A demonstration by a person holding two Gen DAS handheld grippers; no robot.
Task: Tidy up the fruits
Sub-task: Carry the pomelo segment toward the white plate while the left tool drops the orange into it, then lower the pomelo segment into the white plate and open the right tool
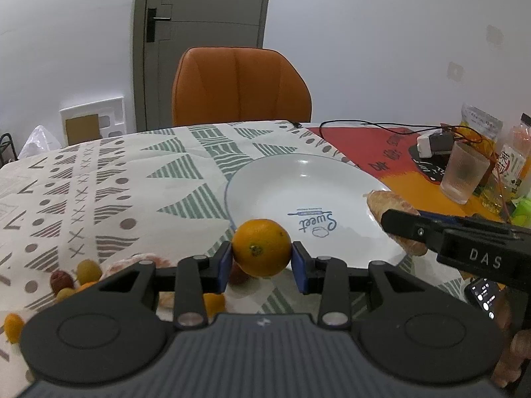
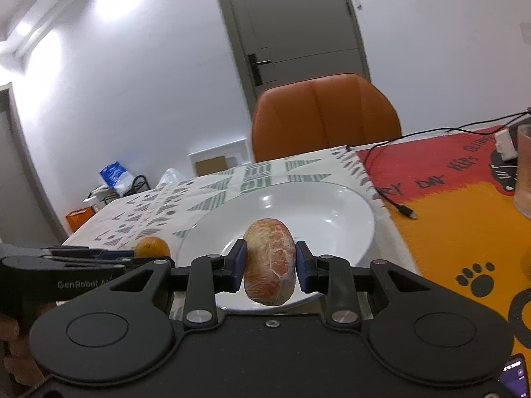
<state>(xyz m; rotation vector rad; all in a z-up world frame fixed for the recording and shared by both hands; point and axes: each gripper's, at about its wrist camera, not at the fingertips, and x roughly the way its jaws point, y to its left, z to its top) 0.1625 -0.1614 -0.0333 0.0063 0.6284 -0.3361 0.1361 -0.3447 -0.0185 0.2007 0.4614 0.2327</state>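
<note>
In the left wrist view, the left claw (image 1: 261,262) sits at lower centre of the frame, its two blue pads clenched on a small orange (image 1: 261,247). The orange is held just in front of the near rim of a white plate (image 1: 265,182), which fills the middle of the frame and carries the blue word "Sweet". The plate rests on a surface covered by a patterned cloth (image 1: 99,179) with green triangles. At lower left of the frame, several small fruits (image 1: 74,275) – green, red and orange – lie loose on the cloth.

From the right edge of that view the right claw (image 1: 403,224) reaches in, gripping a peeled citrus segment (image 1: 385,204) above the plate's right rim.

In the right wrist view, the same segment (image 2: 269,262) stands upright at centre frame, pressed between the right claw's (image 2: 269,265) blue pads, over the near part of the plate (image 2: 332,212). The orange (image 2: 152,247) shows at left of the frame beside the plate's rim – with the left claw's dark body behind it.

An orange chair (image 1: 240,86) stands behind the surface at upper centre.
</note>
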